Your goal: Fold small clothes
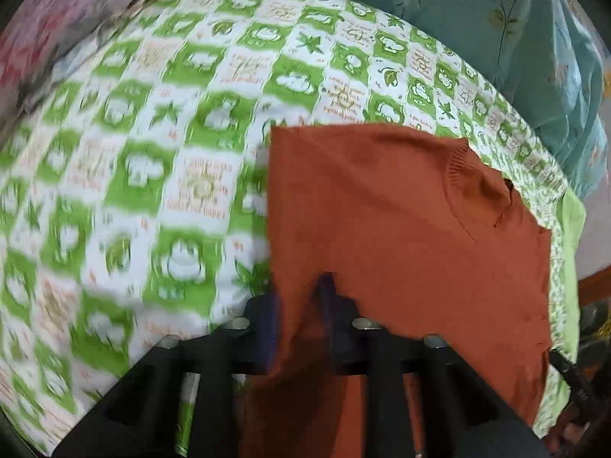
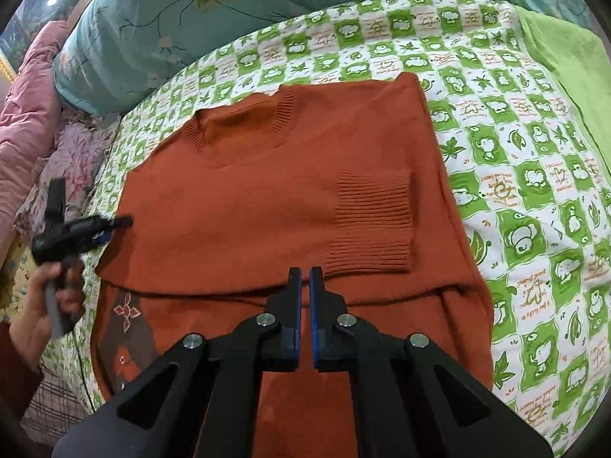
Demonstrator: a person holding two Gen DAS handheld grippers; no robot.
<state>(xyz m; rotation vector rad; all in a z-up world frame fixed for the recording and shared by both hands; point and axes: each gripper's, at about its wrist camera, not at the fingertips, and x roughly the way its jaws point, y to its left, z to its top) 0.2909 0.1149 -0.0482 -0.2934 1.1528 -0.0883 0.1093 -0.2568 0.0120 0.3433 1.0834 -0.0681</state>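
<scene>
A rust-orange knit sweater [image 2: 267, 198] lies on the bed, neck toward the pillows, one ribbed-cuff sleeve [image 2: 374, 221] folded across its front. In the left wrist view the sweater [image 1: 382, 210] fills the right half. My left gripper [image 1: 301, 290] is shut on the sweater's edge, with cloth draped between and over its fingers; it also shows in the right wrist view [image 2: 114, 225] at the sweater's left side. My right gripper [image 2: 305, 271] hovers over the sweater's lower middle, jaws nearly together with a narrow gap, nothing between them.
The green-and-white patterned bedsheet [image 2: 515, 191] covers the bed. Teal floral pillows [image 2: 152, 30] lie at the head. A pink quilt [image 2: 26, 107] is bunched at the left. A plain green cloth [image 2: 573, 57] lies at the right.
</scene>
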